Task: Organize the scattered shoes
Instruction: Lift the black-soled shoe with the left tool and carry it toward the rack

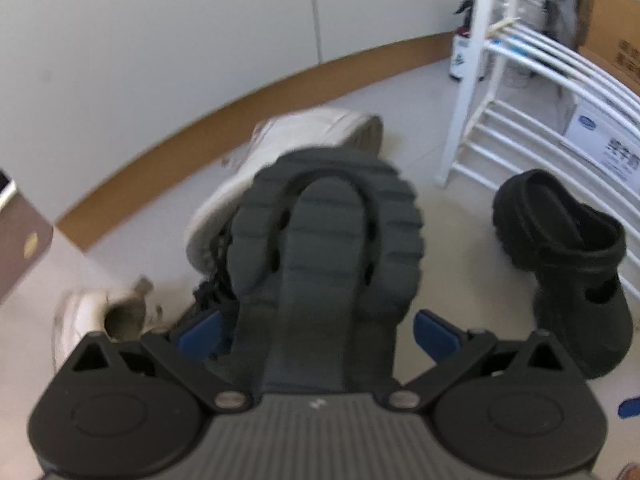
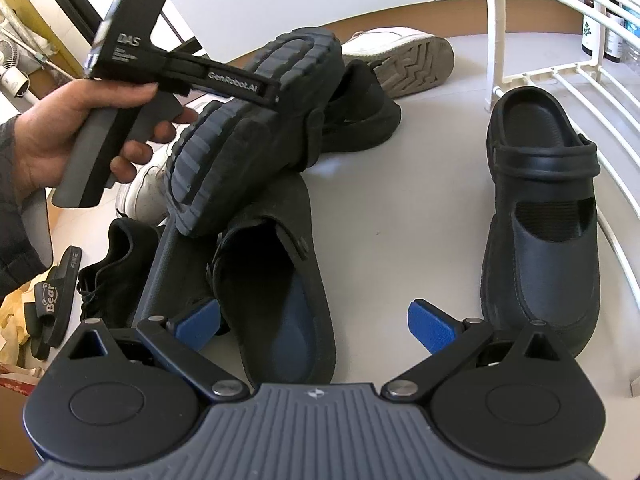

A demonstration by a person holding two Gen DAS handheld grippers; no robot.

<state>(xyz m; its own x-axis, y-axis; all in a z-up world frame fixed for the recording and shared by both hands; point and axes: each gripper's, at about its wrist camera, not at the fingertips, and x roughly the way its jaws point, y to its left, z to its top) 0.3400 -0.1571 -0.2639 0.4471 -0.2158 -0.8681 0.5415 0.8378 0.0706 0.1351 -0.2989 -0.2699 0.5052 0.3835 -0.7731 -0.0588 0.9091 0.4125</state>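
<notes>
Two words of print read clearly on the left claw [image 2: 280, 92]: "GenRobot.AI" along its arm and "DAS" on its black body, gripped by the person's left hand [image 2: 60, 128]. That claw is clamped on a chunky dark clog [image 1: 324, 232], held sole-up above the floor [image 2: 400, 208] over the heap of shoes. Its mate, a black clog [image 2: 540, 208], stands upright on the floor just beside the white wire shoe rack [image 2: 580, 72]. The right claw [image 2: 316, 324] has its blue pads apart, holding nothing, hovering over a dark slip-on with a blue insole [image 2: 280, 280]. At the left edge lies a black slide sandal [image 2: 52, 300] printed "Bear". A white sneaker [image 2: 400, 56] lies on its side, tread showing, beyond the heap.
</notes>
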